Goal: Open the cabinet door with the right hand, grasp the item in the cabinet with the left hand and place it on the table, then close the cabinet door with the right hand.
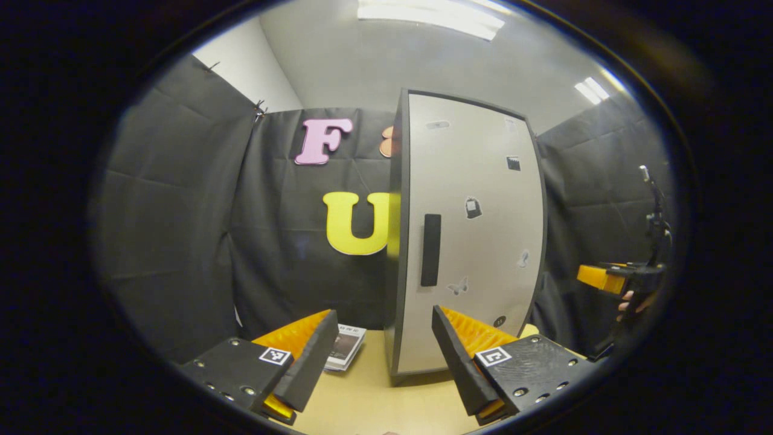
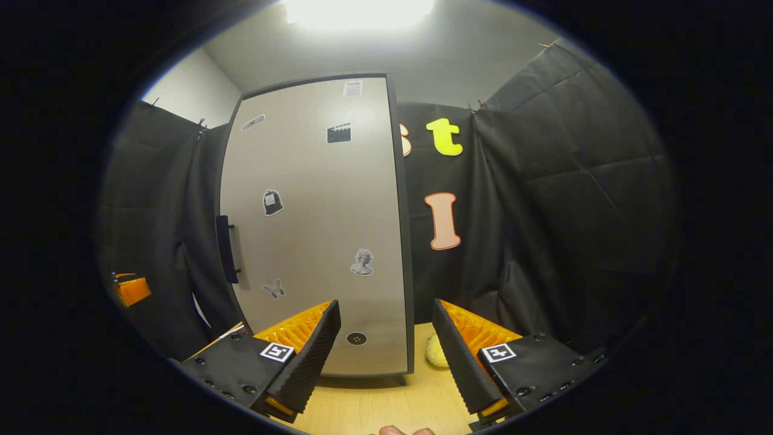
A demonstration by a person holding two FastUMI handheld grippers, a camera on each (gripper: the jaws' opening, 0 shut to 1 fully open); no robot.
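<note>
the tall pale grey cabinet with dark edges (image 1: 471,241) stands upright on the light wooden bench (image 1: 362,399), its door closed. a black vertical bar handle (image 1: 430,249) sits on the left part of the door in the left gripper view, and small stickers are scattered over the door face. the door hides the cabinet's inside, so the item it holds cannot be made out.

the left tool (image 1: 384,350) hangs above the bench in front of the cabinet with its two fingers spread wide and nothing between them. just beyond its left finger a small printed booklet (image 1: 345,345) lies flat on the bench beside the cabinet's base. at the far right of the left gripper view, the right tool (image 1: 598,278) shows well apart from the cabinet, with a hand (image 1: 631,302) holding it.

in the right gripper view the right tool (image 2: 384,347) faces the same door, fingers likewise spread and gripping nothing, not touching the door or the handle (image 2: 226,249), which lies near the door's left edge in that view. a small pale yellow rounded thing (image 2: 436,351) rests on the bench just beside the cabinet's right bottom corner; what it is cannot be told. the left tool (image 2: 131,290) shows at the far left edge of that view. fingertips of a hand (image 2: 401,431) peek in at the bottom edge.
</note>
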